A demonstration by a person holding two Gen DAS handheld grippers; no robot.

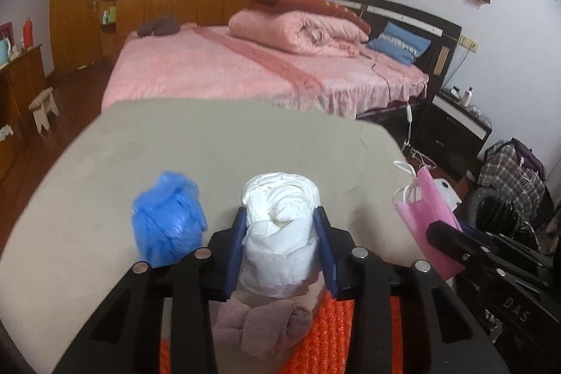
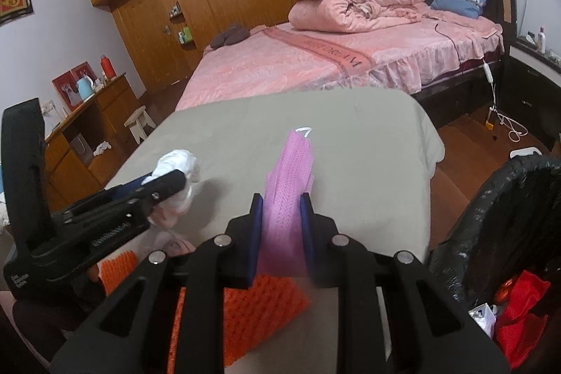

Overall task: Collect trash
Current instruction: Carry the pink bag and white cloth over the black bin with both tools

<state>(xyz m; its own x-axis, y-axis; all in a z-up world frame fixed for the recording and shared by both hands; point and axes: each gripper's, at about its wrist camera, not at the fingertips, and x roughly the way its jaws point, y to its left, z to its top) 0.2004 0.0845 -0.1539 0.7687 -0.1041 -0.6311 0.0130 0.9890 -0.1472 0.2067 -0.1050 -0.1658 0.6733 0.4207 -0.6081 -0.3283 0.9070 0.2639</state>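
Note:
My left gripper [image 1: 280, 221] is shut on a crumpled white plastic bag [image 1: 280, 226] and holds it above the grey-covered table [image 1: 228, 142]; it also shows in the right wrist view [image 2: 177, 179]. My right gripper [image 2: 280, 198] is shut on a pink face mask [image 2: 287, 195] with white ear loops, also seen in the left wrist view [image 1: 427, 216]. A crumpled blue plastic bag [image 1: 168, 216] lies on the table left of the left gripper. A pinkish wad [image 1: 270, 325] and an orange mesh piece [image 2: 252, 304] lie at the near edge.
A black-lined trash bin [image 2: 505, 219] stands right of the table, with red and white scraps inside. Behind the table is a pink bed [image 2: 315, 58]. A wooden dresser [image 2: 87, 128] and small stool [image 2: 140, 123] are at left, a dark nightstand [image 1: 455, 125] at right.

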